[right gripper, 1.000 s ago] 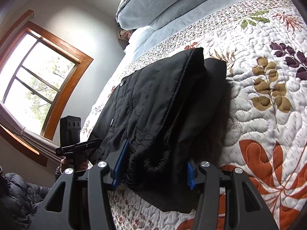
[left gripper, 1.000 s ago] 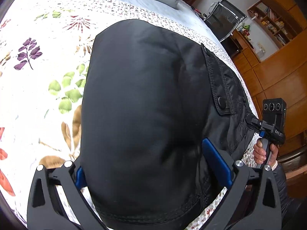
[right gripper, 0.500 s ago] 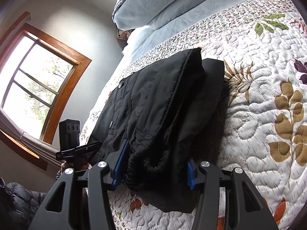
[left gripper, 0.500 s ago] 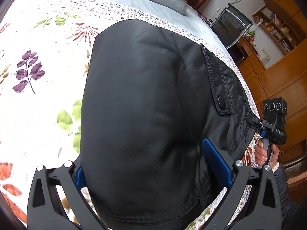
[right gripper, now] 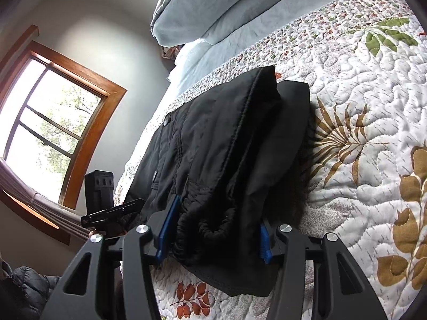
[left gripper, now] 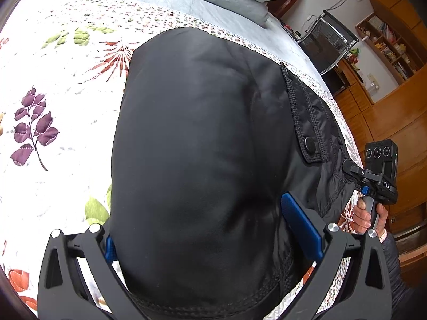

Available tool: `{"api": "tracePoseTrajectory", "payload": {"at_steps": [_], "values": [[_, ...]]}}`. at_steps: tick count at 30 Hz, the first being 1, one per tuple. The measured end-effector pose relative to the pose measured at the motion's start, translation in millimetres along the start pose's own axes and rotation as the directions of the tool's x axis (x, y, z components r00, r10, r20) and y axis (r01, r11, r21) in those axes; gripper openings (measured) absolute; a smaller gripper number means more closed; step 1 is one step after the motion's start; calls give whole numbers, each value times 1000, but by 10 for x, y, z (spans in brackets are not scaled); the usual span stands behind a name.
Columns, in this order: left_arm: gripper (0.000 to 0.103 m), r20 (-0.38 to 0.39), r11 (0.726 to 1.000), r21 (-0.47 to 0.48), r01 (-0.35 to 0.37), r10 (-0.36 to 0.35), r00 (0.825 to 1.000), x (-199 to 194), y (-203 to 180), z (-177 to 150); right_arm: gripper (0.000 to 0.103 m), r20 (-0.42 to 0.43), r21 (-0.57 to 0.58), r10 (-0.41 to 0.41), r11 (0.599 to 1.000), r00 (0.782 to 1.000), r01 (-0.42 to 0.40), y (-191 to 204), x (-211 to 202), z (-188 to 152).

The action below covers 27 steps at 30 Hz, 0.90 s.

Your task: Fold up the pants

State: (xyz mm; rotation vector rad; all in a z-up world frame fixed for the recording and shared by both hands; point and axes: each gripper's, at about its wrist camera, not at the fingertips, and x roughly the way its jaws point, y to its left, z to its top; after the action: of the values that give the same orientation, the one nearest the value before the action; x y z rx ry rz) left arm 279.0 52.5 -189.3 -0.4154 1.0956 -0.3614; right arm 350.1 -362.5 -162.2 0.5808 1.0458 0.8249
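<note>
Black padded pants [left gripper: 202, 146] lie folded on a floral quilt [left gripper: 53, 85] on the bed. My left gripper [left gripper: 213, 229] has its blue pads on either side of the folded bundle's near end, clamped on it. In the right wrist view the pants [right gripper: 226, 154] show a gathered elastic waistband at the near end. My right gripper [right gripper: 213, 234] is shut on that thick end, one blue pad on each side. Each view shows the other gripper's camera and handle beside the pants.
Grey-blue pillows [right gripper: 213, 8] and a sheet lie at the head of the bed. A window [right gripper: 48, 122] is on the wall to the left. Wooden cabinets [left gripper: 395, 101] and a chair [left gripper: 328, 40] stand beyond the bed's far side.
Both grippers, still holding the pants, have slid the bundle along the quilt toward the pillows; the quilt pattern has shifted under it. The grip has not changed.
</note>
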Motion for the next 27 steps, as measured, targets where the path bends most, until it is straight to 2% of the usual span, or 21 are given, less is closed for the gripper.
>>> {"api": "tracePoseTrajectory", "payload": {"at_steps": [7,27], "values": [[101,11,1000,11,-7,7,1000,-5,-7,-45,53,-17,18,-1,1000,1000,1,-50,44,-17],[101,19,1000,19,-24,24,1000,61,-145,44,58,6,79,8,997,1000,-8,-206,61,-86]]}}
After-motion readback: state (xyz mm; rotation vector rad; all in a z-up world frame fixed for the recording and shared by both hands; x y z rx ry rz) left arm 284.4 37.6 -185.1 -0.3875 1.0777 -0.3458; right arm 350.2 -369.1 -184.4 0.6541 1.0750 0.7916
